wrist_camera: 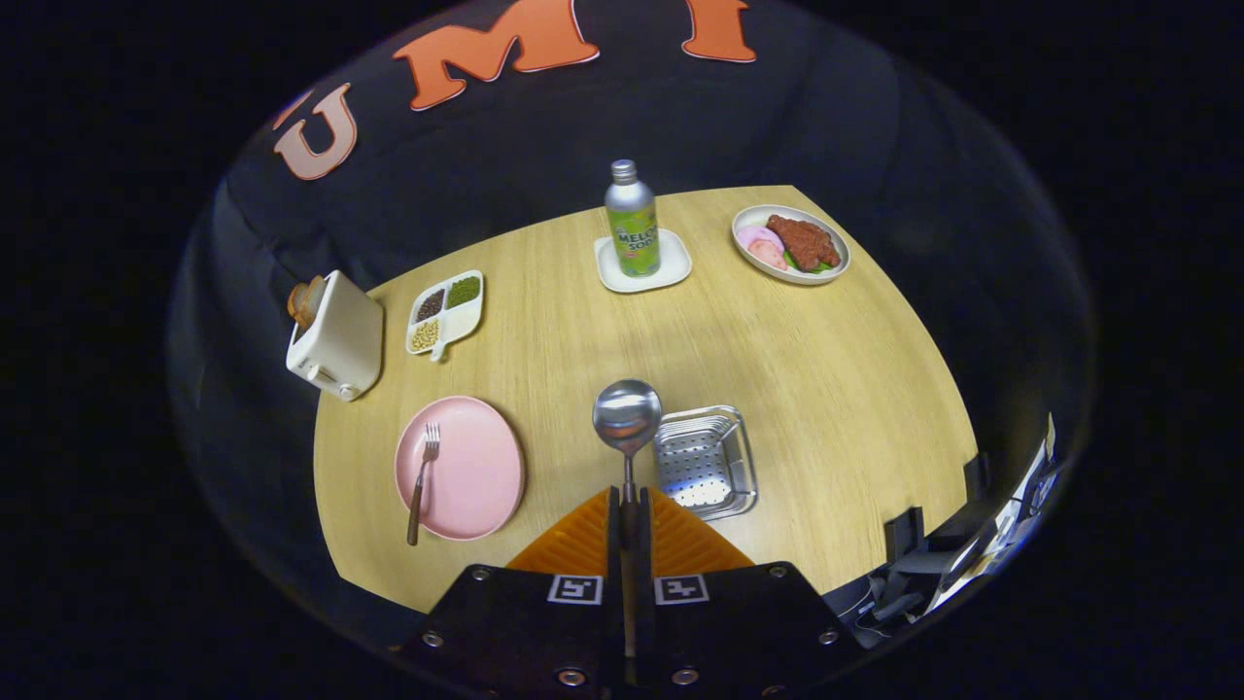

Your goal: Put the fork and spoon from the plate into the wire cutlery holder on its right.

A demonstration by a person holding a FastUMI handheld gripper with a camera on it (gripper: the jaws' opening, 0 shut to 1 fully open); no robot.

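My gripper (pixel 628 498) is shut on the handle of a metal spoon (pixel 627 416), whose bowl sticks up ahead of the fingers, high above the table. Below and to the left lies a pink plate (pixel 473 478) with a fork (pixel 422 480) on its left side, tines pointing away, handle reaching over the near rim. Just right of the spoon's bowl stands the perforated metal cutlery holder (pixel 705 461), with nothing inside that I can see.
On the wooden table (pixel 836 389) beyond: a green soda bottle (pixel 632 222) on a white coaster, a plate of food (pixel 791 243) at the far right, a divided dish of beans (pixel 445 312) and a white toaster (pixel 336 336) with bread at the left.
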